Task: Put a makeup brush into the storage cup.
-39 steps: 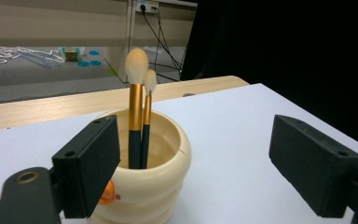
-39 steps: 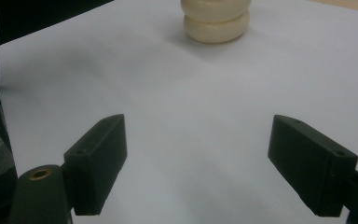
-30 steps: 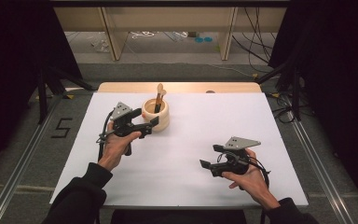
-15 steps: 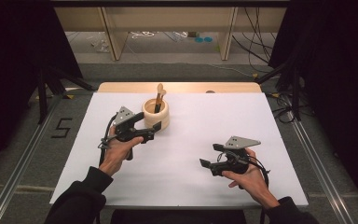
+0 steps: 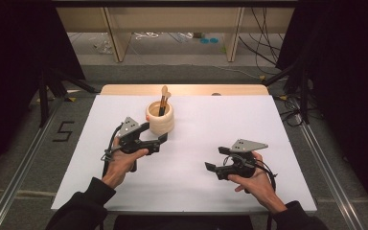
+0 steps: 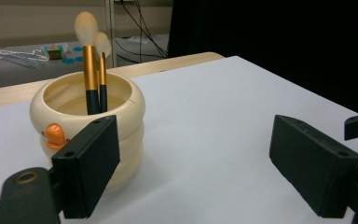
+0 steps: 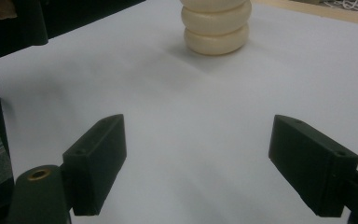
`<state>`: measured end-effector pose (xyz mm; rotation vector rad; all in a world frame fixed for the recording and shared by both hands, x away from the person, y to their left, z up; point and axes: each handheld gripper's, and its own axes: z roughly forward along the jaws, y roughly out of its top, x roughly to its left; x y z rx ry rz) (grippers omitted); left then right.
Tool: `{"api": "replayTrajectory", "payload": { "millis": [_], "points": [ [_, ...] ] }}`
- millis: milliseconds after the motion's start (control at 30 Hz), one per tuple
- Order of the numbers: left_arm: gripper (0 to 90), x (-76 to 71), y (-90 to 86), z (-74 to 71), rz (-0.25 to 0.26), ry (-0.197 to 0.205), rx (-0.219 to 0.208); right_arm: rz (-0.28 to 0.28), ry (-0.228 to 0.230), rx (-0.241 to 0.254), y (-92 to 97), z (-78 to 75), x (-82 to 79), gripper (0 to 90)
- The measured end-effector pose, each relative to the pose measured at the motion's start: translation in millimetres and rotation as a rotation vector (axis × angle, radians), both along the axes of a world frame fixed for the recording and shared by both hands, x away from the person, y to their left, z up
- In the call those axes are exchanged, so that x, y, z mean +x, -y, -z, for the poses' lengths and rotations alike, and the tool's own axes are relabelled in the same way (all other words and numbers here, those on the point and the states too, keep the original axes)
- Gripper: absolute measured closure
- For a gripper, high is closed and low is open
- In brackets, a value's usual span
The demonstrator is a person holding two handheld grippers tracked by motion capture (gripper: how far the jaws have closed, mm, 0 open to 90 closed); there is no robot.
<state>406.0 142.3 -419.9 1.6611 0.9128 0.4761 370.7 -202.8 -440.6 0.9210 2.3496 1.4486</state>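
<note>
The cup point(image 5: 160, 120) stands upright toward the far middle of the white mat point(image 5: 268, 143), with two brushes point(image 5: 164, 99) leaning inside it, heads up. The left gripper point(image 5: 162, 139) is held just beside the cup's near side, its jaws spread wide and nothing between them; in the left gripper view the cup point(image 6: 91, 126) is seen partly behind the left jaw, not centred in the gap. The right gripper point(image 5: 211, 168) is kept well apart from the cup, low over the mat, jaws likewise spread and empty. From here the cup could be nudged or tipped if the left jaw is pushed forward against its rounded wall, since it is probably light and top-heavy with the brushes. The ribbed, curved side could also be gripped off-centre and squeezed out. The brushes could be knocked if the approach is made from above.
</note>
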Motion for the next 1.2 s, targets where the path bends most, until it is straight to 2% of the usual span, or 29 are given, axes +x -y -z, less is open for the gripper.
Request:
{"api": "replayTrajectory", "payload": {
  "millis": [100, 333, 467, 500, 533, 633, 700, 767, 933, 1100, 1200],
  "points": [
    [16.0, -5.5, -0.8, 1.5, -0.008, -0.009, -0.009, 0.004, -0.003, 0.007, -1.0, -0.2, -0.9, 19.7],
    [16.0, -17.7, -3.8, 5.2, 0.008, 0.006, 0.013, -0.004, 0.001, -0.009, -6.2, -2.0, -1.4, 19.7],
    [16.0, -23.6, -5.9, 7.8, 0.012, 0.000, 0.010, -0.006, 0.007, -0.011, -7.4, -3.0, -1.7, 19.7],
    [16.0, -25.7, -5.9, 8.8, 0.009, -0.010, -0.004, -0.005, 0.006, -0.010, -7.5, -3.1, -1.9, 19.8],
    [15.9, -26.5, -7.4, 8.9, 0.015, -0.002, 0.011, -0.006, 0.009, -0.009, -7.1, -3.1, -2.0, 19.8],
    [15.9, -30.3, -8.4, 10.4, 0.004, -0.009, 0.007, 0.000, 0.013, -0.003, -5.2, -3.4, -2.2, 19.7],
    [15.9, -32.0, -9.7, 11.5, 0.015, -0.007, 0.015, 0.001, -0.002, 0.003, -3.8, -4.3, -2.6, 19.8],
    [15.9, -33.9, -10.3, 12.8, 0.019, -0.005, 0.019, 0.015, 0.010, 0.011, -3.0, -4.3, -2.4, 19.7],
    [15.9, -40.7, -8.6, 16.0, 0.031, -0.016, 0.026, 0.012, 0.015, 0.011, -3.2, -4.3, -2.5, 19.3],
    [15.9, -47.4, -6.7, 18.0, 0.055, -0.006, 0.043, 0.020, 0.020, 0.012, -2.3, -4.6, -2.5, 18.3],
    [15.9, -52.0, -6.2, 18.2, 0.061, -0.008, 0.041, 0.019, 0.024, 0.035, -2.6, -4.1, -2.2, 17.1]
  ]
}}
